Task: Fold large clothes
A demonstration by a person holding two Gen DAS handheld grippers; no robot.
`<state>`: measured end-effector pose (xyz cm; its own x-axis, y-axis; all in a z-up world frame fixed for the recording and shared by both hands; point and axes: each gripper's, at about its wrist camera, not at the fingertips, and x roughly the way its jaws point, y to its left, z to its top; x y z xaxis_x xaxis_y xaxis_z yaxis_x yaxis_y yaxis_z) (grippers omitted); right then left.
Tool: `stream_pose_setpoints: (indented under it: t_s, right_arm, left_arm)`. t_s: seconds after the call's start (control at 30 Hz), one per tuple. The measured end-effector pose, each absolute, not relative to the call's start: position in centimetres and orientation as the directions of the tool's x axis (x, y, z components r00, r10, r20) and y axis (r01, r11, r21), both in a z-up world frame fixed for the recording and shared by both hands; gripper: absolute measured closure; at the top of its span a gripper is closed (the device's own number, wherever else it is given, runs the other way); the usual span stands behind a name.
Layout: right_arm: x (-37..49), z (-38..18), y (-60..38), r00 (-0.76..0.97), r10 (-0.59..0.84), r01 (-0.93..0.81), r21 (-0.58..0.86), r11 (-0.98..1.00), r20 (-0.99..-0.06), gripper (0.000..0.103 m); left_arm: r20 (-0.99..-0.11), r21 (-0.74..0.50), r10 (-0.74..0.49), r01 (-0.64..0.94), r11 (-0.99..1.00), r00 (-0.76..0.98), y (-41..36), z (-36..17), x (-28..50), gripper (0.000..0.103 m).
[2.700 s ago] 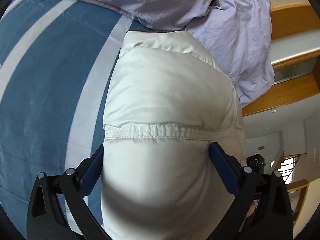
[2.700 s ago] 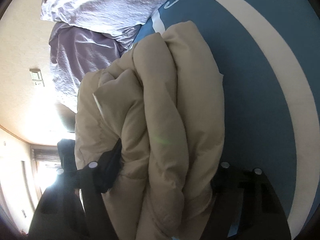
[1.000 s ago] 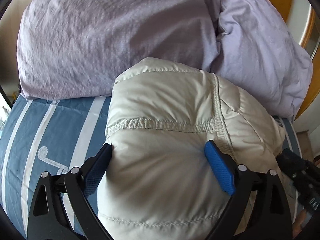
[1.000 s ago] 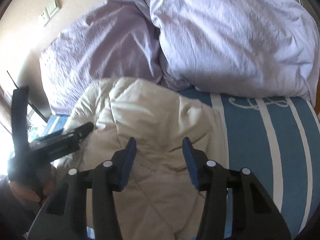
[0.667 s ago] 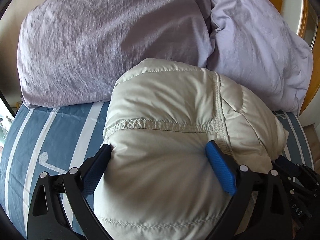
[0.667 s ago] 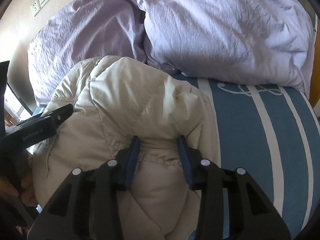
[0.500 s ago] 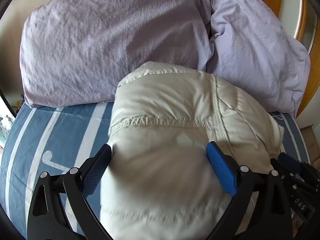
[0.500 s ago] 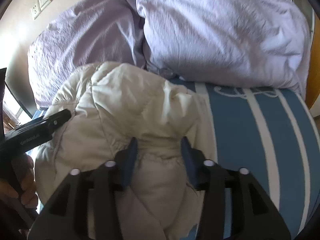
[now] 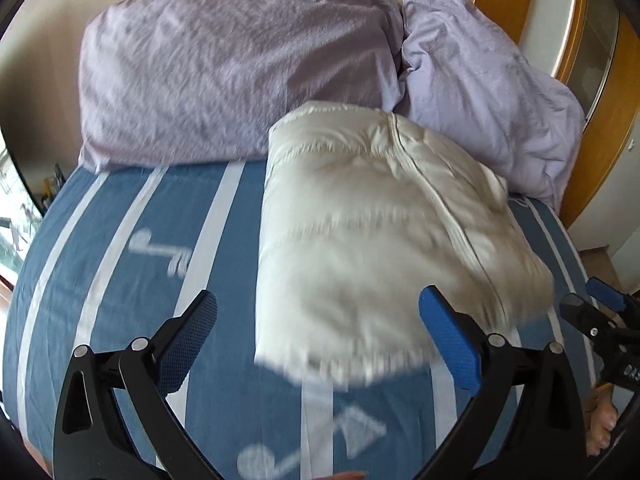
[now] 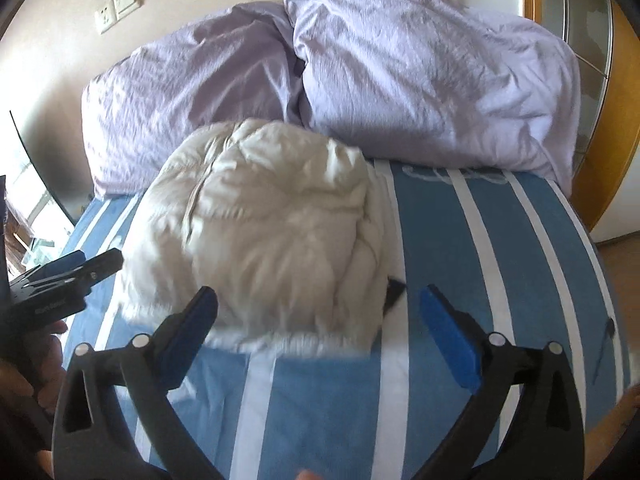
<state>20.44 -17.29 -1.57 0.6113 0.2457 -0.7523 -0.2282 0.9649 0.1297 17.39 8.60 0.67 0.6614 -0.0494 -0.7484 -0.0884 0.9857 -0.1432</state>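
Observation:
A folded cream puffer jacket lies on the blue bed cover with white stripes, its far end against the pillows. My left gripper is drawn back from the jacket's near edge, its jaws opening wide, and neither blue pad touches the cloth. In the right wrist view the same jacket lies ahead and to the left. My right gripper also has its jaws opening, with the pads clear of the jacket. Each gripper shows at the edge of the other's view: the right gripper and the left gripper.
Two lilac pillows are piled against the wall at the head of the bed. A wooden frame stands to the right. Wall sockets sit above the pillows. A person's hand holds the left gripper.
Both grippers have let go of the jacket and pulled back from it. The right jaws went from narrow to wide. The jacket now rests on the bed alone.

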Motion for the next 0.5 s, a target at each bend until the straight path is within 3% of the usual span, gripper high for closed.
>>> stream_pose_setpoints:
  t_s: [0.13,0.5]
  right_arm:
    - [17.7,-1.5,-17.6,0.558,0.247,-0.2,0.161,0.967,-0.792,0.002]
    - [11.6,-0.4,-16.5,0.551,0.266,-0.217,0.172,0.961,-0.791,0.002]
  left_arm:
    - [-0.759,-0.166,-0.072,-0.086,0.982,0.647,9.0,1.0,14.1,0.001]
    - [-0.745,-0.186,-0.115,-0.038,0.982,0.657,7.5,2.8,7.9,0.001]
